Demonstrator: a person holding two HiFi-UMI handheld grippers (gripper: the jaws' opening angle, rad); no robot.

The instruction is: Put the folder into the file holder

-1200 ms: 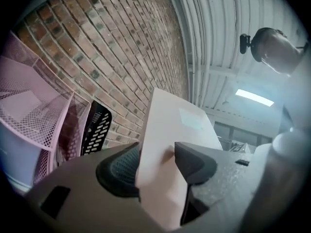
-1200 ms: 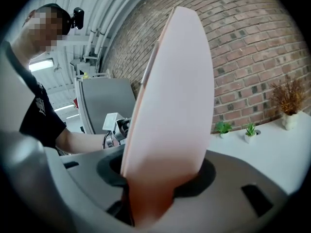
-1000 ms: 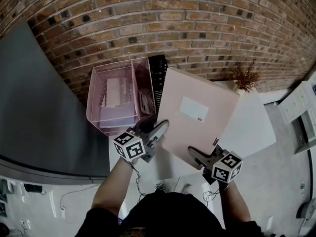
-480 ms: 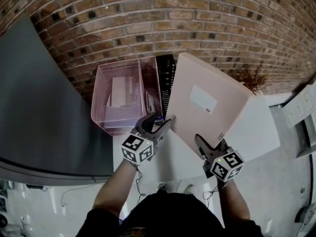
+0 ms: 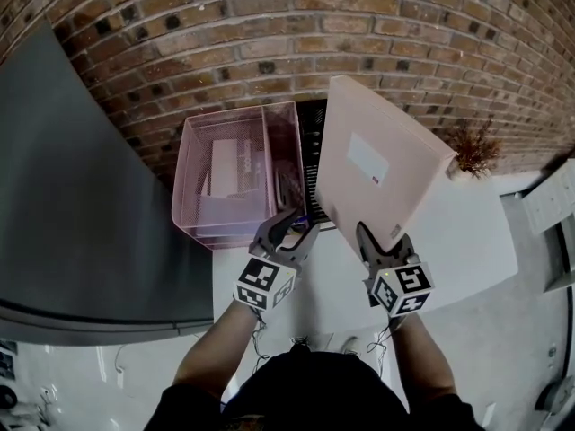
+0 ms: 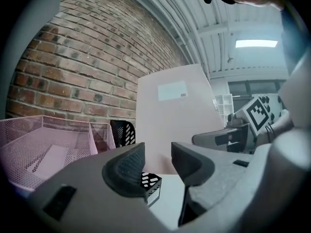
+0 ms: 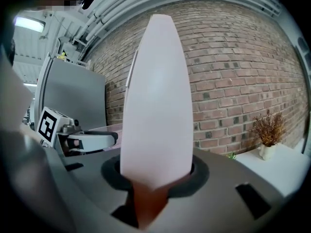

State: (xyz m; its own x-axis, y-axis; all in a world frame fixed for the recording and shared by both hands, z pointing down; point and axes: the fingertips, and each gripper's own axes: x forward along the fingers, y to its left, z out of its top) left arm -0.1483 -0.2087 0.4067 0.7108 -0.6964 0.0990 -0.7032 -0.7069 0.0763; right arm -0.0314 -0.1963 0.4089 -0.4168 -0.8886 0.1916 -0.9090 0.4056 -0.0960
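The right gripper's [image 5: 377, 239] fingers are pinching the lower corner of the pink folder [image 5: 377, 164], having just been tightening on it. The left gripper's [image 5: 295, 225] fingers are standing apart with nothing between them, having just been narrowing, and are hovering just in front of the black file holder [image 5: 310, 151]. The folder is standing steeply on edge just right of the file holder, not yet in it, so slotting it in is still remaining. Against a second ago, the folder is tilting steeper and sitting closer to the file holder, and the left gripper is no longer at its edge.
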